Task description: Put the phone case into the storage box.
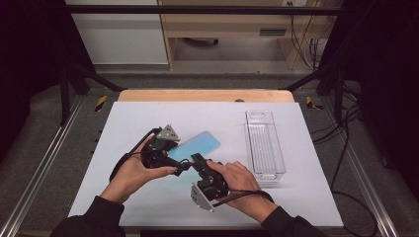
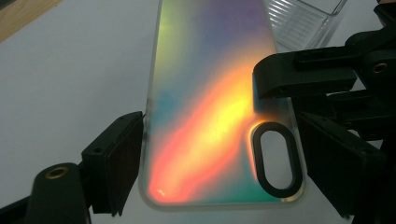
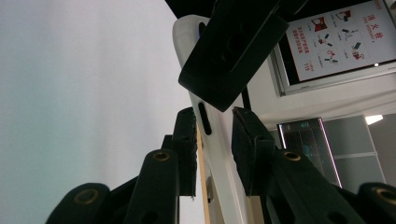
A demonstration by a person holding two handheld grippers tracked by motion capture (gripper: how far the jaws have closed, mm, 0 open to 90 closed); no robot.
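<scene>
While both hands meet over the middle of the white table (image 1: 148, 197), the phone case (image 1: 200, 144) sits lifted between them, tilted, far end pointing toward the clear bin (image 1: 265, 143).

Left side first: left hand (image 1: 129, 173) comes in from bottom left, holding the left gripper (image 1: 170, 155), grey three-cornered plate on top. Left gripper view: its jaws are narrow and clamped across the width of the case (image 2: 215, 102), one pad on each long edge, near the camera-cutout end. Case back is iridescent, green and purple up top, orange and yellow band through the middle, oval black-rimmed cutout at lower right. White table under it, corner of the ribbed clear bin (image 2: 303, 21) at the top.

Centre: right gripper (image 1: 196, 160) reaches in from the right hand (image 1: 237, 180) and meets the same end of the case. It also shows in the left gripper view (image 2: 299, 79), a black jaw lying over the case edge just above the cutout.

Right gripper view: case (image 3: 212, 140) seen edge-on, standing between its own two jaws. Jaws narrow; left pad looks touching, small gap on the right, so not yet a firm grip. One jaw of the left gripper (image 3: 233, 56) crosses above.

Far right: clear bin stands on the table, apart from both hands.
</scene>
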